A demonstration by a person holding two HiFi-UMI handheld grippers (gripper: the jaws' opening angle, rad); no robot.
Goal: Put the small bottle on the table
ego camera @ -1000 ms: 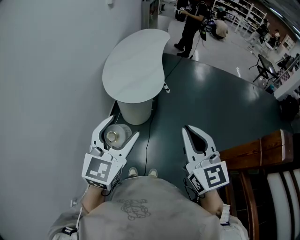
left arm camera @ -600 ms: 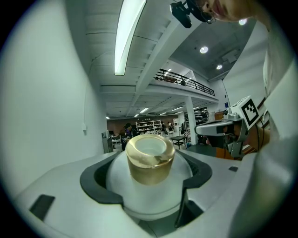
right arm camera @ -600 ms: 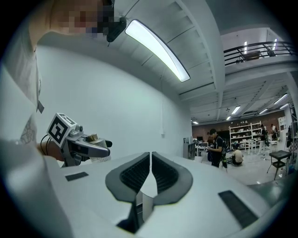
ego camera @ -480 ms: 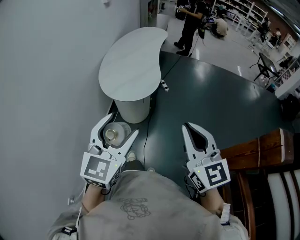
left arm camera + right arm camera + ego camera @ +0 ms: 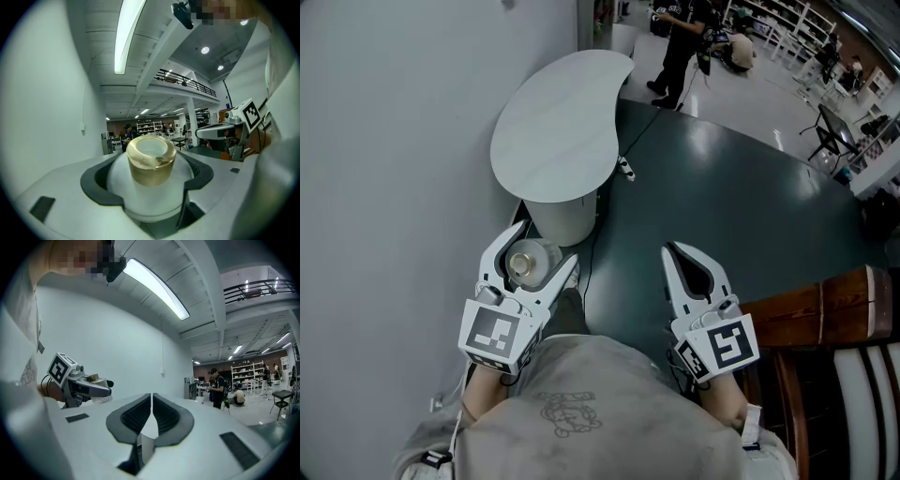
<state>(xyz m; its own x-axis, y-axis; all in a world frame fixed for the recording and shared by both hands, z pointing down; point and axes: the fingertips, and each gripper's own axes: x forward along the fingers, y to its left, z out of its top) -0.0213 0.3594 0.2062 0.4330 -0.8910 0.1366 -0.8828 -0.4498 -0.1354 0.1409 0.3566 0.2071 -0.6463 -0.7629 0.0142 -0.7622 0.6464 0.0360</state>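
The small bottle [image 5: 529,262] is white with a gold cap and stands upright between the jaws of my left gripper [image 5: 531,253], which is shut on it. In the left gripper view the bottle [image 5: 149,180] fills the dark jaw hollow, gold cap uppermost. It hangs just in front of the round base of the white table [image 5: 551,127], below the level of the tabletop. My right gripper [image 5: 668,255] is held out over the dark floor, jaws pressed together with nothing between them; the right gripper view shows its pads [image 5: 139,413] meeting.
A pale wall [image 5: 384,169] runs close along the left of the table. A black cable [image 5: 592,291] trails over the dark green floor. A wooden chair [image 5: 820,309] stands at the right. People [image 5: 680,42] and shelving are far off at the top.
I have stepped forward: the table has drawn closer and slid left in the head view. The left gripper, still holding the bottle, has risen slightly toward the table base. The right gripper has stayed put.
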